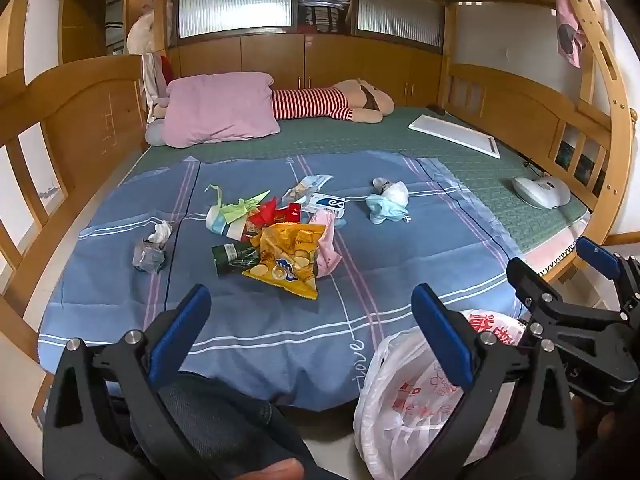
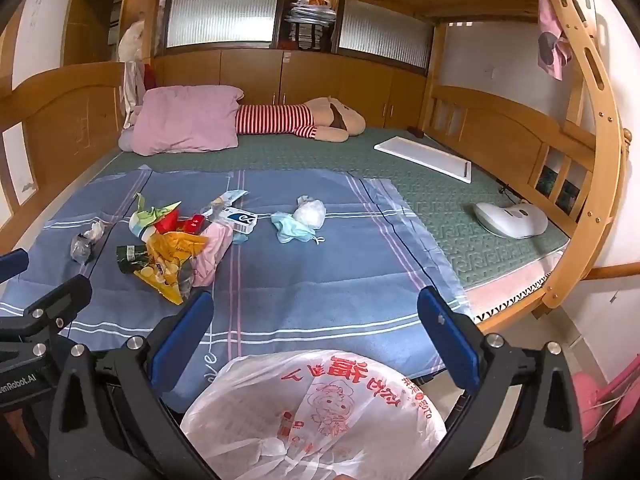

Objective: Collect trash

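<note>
below, both tools hover over the near edge of the bed (image 1: 460, 140), tilted down toward it. left tool (image 1: 312, 332): jaws spread wide, nothing between them. right tool (image 2: 316, 336): jaws likewise wide, empty; a white plastic bag (image 2: 316, 408) with red print sits just under and between its arms, untouched by the pads as far as can be seen.

trash lies on the blue sheet (image 1: 280, 344), well ahead of both tools. main heap, centre-left: a yellow chip bag (image 1: 286, 264) on top, a dark green wrapper (image 1: 232, 258) touching its left side, red wrappers (image 1: 276, 214) and green paper (image 1: 240, 204) behind, a pink bag (image 1: 326, 254) at its right, a white-and-blue box (image 1: 330, 203) at the back. apart to the left: a crumpled grey wad (image 1: 150, 254). apart to the right: a blue mask (image 1: 384, 208) touching a white wad (image 1: 394, 192).

handling, as judged: all of it looks light and soft, no breakables evident. the chip bag is probably slick, crinkly film that collapses under the pads; best pinched at a raised fold or the near corner, not flat across. the mask is limp cloth, liable to dangle; take the bunched middle. wads are compressible; close across the bulk. the box is stiffer; grip across its short sides. the plastic bag is floppy, so its mouth likely needs holding open.

no collecting has begun; every piece is on the sheet.
</note>
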Motion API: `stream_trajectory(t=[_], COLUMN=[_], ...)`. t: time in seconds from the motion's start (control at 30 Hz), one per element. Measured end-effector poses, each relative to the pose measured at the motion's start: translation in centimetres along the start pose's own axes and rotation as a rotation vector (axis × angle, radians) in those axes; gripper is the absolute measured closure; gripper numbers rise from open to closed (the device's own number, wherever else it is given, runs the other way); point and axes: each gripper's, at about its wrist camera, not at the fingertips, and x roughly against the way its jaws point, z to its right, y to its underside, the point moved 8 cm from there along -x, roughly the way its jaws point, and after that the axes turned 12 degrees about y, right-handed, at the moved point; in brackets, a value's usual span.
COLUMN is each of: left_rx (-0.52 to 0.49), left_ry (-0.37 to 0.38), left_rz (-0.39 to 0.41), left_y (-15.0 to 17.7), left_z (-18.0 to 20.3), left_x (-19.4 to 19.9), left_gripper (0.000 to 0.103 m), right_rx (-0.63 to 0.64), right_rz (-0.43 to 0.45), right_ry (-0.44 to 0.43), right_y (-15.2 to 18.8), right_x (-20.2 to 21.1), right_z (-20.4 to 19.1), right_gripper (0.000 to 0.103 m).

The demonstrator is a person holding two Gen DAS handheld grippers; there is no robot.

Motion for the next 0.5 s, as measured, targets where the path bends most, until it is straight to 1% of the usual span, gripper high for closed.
stream_trajectory(t=[0.33,0.4,0.5], left_rx=[0.001,0.007,0.004], left_ry=[-0.01,-0.008,-0.014], left_rz=[0.006,0.005,0.001], left_y=[0.18,0.31,-0.07], left_z=[-0.34,-0.97,-0.49], left_x=[0.22,0.38,0.17], left_gripper=[0.003,0.003,0.003], right_rx=[-0.008,-0.009,-0.007], right_rz=[-0.003,0.0,0.001], right_ry=[-0.003,-0.003,-0.003], right_y=[0.38,0.33,0.33], right_x=[-0.57,-0.47,-0.47], right_z=[-0.73,-0.76,-0.78], right_gripper=[0.003,0.003,0.003])
